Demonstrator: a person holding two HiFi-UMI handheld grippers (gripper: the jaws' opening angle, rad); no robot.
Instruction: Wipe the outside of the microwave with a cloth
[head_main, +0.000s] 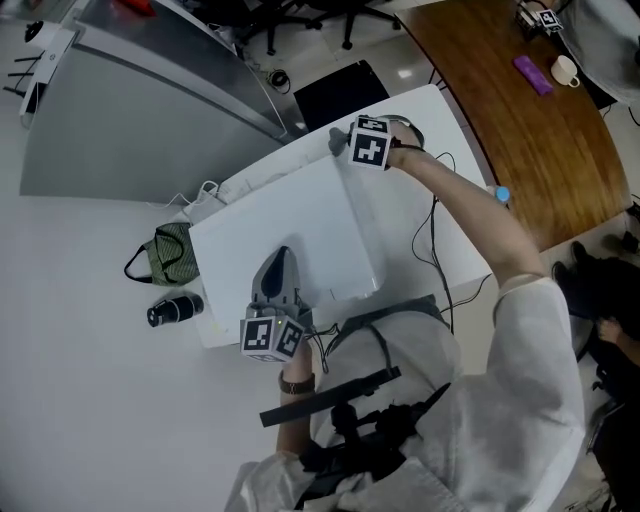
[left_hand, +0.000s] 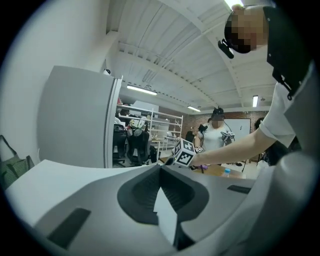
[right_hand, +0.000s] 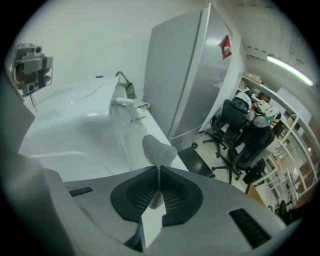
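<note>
A white microwave (head_main: 290, 235) stands on a white table (head_main: 445, 130), seen from above in the head view. My right gripper (head_main: 338, 142) is at the microwave's far right corner, shut on a small grey cloth (head_main: 334, 138). In the right gripper view the cloth (right_hand: 159, 149) sticks out past the closed fingertips of the right gripper (right_hand: 159, 170), beside the microwave's white side (right_hand: 75, 125). My left gripper (head_main: 282, 256) rests over the microwave's top near its front edge. In the left gripper view the left gripper (left_hand: 160, 169) has its jaws together with nothing between them.
A green bag (head_main: 172, 255) and a black cylinder (head_main: 175, 310) lie left of the microwave. A tall grey cabinet (head_main: 130, 110) stands behind. Black cables (head_main: 435, 240) run over the table's right side. A wooden table (head_main: 520, 110) and office chairs (right_hand: 240, 130) lie beyond.
</note>
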